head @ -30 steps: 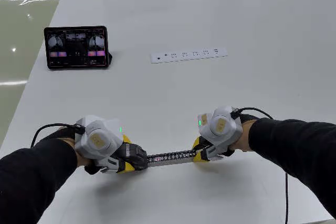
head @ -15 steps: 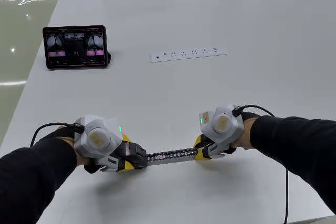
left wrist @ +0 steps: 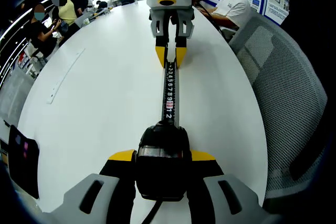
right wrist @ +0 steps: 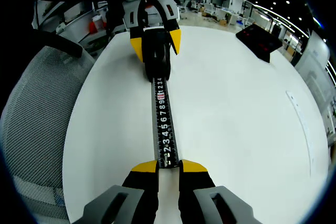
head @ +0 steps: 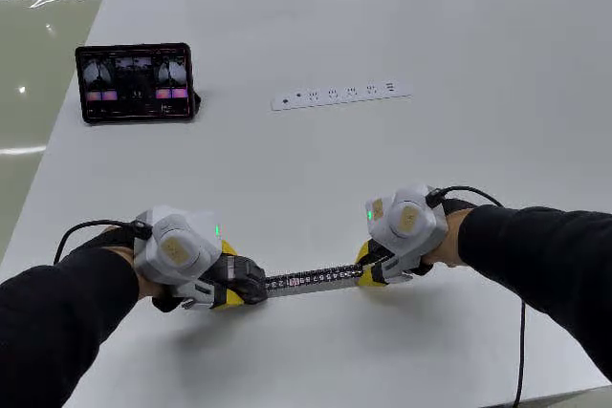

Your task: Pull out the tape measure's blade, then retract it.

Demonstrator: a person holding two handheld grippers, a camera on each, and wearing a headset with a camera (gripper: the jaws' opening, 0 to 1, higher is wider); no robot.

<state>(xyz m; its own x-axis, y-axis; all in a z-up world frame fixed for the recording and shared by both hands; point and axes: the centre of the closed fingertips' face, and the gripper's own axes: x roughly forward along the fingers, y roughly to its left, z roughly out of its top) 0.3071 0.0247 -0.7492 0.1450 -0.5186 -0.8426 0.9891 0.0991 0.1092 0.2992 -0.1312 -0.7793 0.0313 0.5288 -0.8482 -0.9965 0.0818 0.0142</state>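
While taut, blade [right wrist: 164, 129] in right claw [right wrist: 169, 167]

Right gripper [right wrist: 169, 167] at bottom centre, yellow-tipped jaws pinching blade [right wrist: 164, 124] end. Blade runs straight up frame over white table [right wrist: 236, 119] to black tape measure case [right wrist: 157, 61], clamped in left gripper [right wrist: 156, 43] at top centre. Mesh chair [right wrist: 37, 103] at left; tablet [right wrist: 258, 38] upper right.

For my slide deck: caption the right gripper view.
Right hand-held gripper pinches the blade drawn from the tape measure case held opposite.
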